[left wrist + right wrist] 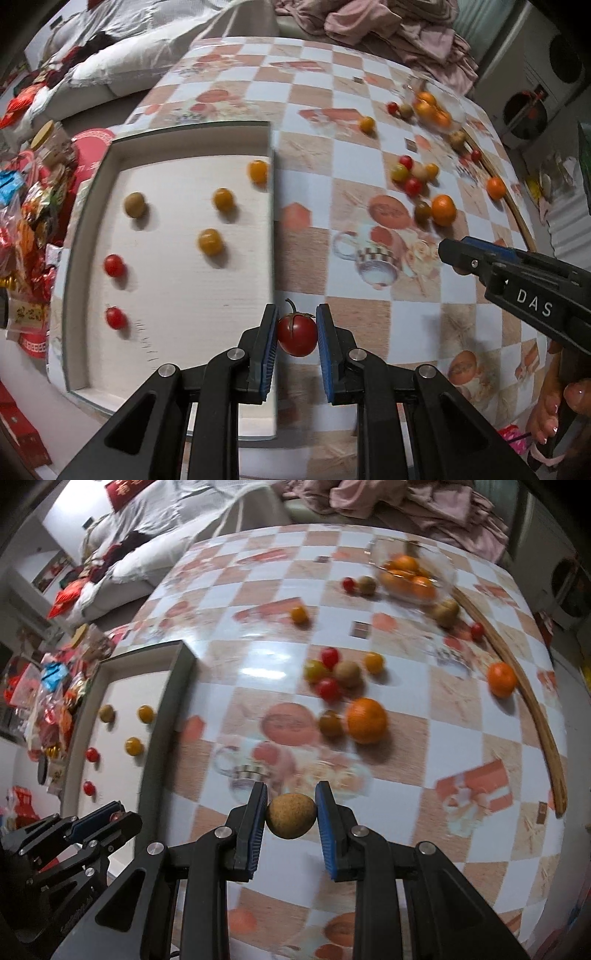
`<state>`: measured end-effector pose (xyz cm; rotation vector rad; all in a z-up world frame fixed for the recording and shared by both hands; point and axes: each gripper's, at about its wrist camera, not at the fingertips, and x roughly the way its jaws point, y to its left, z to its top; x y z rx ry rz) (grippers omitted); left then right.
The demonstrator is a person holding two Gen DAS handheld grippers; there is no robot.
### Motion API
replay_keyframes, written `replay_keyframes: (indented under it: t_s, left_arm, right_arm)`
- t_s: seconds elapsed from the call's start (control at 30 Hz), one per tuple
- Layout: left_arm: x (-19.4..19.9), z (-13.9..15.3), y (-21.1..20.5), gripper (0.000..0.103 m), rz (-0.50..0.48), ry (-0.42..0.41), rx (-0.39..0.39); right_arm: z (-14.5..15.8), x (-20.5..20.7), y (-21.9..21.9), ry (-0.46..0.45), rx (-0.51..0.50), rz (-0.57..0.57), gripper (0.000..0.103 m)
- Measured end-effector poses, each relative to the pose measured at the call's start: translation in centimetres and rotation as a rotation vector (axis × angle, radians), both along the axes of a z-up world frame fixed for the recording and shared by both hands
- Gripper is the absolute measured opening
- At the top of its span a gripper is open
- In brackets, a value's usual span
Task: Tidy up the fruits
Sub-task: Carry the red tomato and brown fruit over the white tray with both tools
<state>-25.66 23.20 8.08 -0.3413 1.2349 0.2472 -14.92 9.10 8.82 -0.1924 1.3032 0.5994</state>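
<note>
**Both Grippers Loaded Above the Checked Tablecloth**

The only writing I could read was "DAS", in white capitals on the black body of the right gripper; the red packets piled off the table's left edge carried print too blurred to make out.

The left gripper had its blue-padded jaws clamped on a small, glossy red cherry tomato with a curled dark stem, held just to the right of the shallow white wooden tray's right wall. The right gripper was clamped on a round, rough-skinned tan fruit, held above the glossy orange-and-white checked tablecloth.

In the tray lay two red cherry tomatoes, three yellow-orange ones and one dull brown-green fruit, all apart from each other. Out on the cloth sat a loose cluster of red, yellow and tan fruits, a large orange mandarin with a brownish tomato touching its left side, and, farther back, a clear glass bowl of mandarins. A curved wooden strip ran along the table's right edge.
</note>
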Motion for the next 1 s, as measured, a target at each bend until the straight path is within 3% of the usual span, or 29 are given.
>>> replay_keyframes:
  t_s: [0.6, 1.0]
  left_arm:
    - [-3.9, -0.4, 8.0, 0.022, 0.185, 0.002, 0.024]
    - [-1.7, -2.5, 12.3, 0.022, 0.223, 0.001, 0.038]
  right_arm:
    - [0.2, -2.8, 10.3, 0.014, 0.024, 0.201, 0.029]
    - [-1.3, -0.7, 17.4, 0.032, 0.05, 0.258, 0.029]
